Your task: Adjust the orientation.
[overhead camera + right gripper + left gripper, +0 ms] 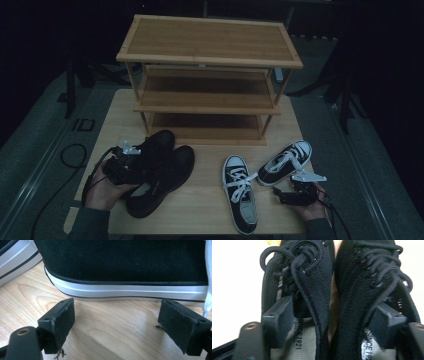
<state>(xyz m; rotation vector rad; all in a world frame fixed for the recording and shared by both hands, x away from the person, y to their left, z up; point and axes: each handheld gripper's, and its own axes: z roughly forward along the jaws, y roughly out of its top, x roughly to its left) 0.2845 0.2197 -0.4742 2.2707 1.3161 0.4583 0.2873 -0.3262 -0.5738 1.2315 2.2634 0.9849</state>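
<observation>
Black shoes (155,172) lie as a pair on the left of the wooden table (205,200) in the high view, with the left gripper (122,165) over their heels. In the left gripper view, its jaws stand wide, one inside each shoe, seemingly not pressing. In the right gripper view, the right gripper (117,322) is wide open with nothing between its jaws, just before a black canvas sneaker (125,262)

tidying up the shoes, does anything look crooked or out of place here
The two white-laced sneakers don't sit as a neat pair: one points its toe toward the person, the other lies angled away to the right. The two black shoes lie side by side, slanted on the table. The rack shelves are bare. Nothing looks spilled or damaged.
</observation>
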